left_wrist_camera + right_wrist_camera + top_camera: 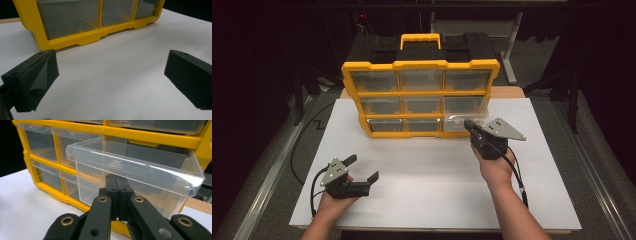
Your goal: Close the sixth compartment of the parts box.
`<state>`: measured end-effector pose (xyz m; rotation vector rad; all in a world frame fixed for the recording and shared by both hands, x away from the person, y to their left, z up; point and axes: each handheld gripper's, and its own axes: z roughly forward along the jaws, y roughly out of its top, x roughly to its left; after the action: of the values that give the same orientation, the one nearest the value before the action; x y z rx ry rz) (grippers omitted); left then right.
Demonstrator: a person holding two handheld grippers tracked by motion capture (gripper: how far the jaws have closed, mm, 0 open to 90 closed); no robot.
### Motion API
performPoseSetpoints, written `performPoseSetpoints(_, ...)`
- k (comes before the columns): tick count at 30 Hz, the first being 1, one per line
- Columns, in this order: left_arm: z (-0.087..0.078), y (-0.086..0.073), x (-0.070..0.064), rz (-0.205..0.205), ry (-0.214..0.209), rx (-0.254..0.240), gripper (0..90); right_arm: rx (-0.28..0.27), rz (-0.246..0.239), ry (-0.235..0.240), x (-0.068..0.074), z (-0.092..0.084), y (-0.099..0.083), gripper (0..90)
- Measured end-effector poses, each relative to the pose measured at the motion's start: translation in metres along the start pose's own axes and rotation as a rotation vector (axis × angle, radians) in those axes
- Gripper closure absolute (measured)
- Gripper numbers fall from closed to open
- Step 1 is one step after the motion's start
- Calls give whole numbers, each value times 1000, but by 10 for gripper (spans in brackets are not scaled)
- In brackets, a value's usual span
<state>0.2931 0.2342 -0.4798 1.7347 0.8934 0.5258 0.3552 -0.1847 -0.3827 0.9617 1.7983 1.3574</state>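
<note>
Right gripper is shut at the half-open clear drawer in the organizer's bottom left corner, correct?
Not quite: the pulled-out clear drawer is in the organizer's bottom right corner, as the high view shows. The right gripper is indeed shut at its front.

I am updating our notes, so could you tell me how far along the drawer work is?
Done: the clear drawer at the bottom right of the yellow organizer is partly pulled out. In hand: the right gripper is shut, its tips against the drawer's front under the lip. The left gripper waits open over the white board. Left: whether to pull further or push in, I cannot tell.
</note>
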Motion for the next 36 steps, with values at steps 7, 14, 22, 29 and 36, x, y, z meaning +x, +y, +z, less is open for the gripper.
performPoseSetpoints(7, -1, 0, 0, -5, 2, -7, 5, 13, -7, -21, -5, 8, 1, 900)
performPoseSetpoints(14, -1, 0, 1, -7, 0, -7, 5, 24, -1, -41, -8, 16, 3, 900)
performPoseSetpoints(22, -1, 0, 2, -10, 1, -2, 5, 30, -22, -56, -12, 28, 7, 900)
performPoseSetpoints(29, 0, 0, 2, -18, 1, 0, 5, 40, -25, -75, -17, 37, 13, 900)
performPoseSetpoints(36, -1, 0, 3, -19, 1, 1, 5, 56, -23, -99, -22, 46, 16, 900)
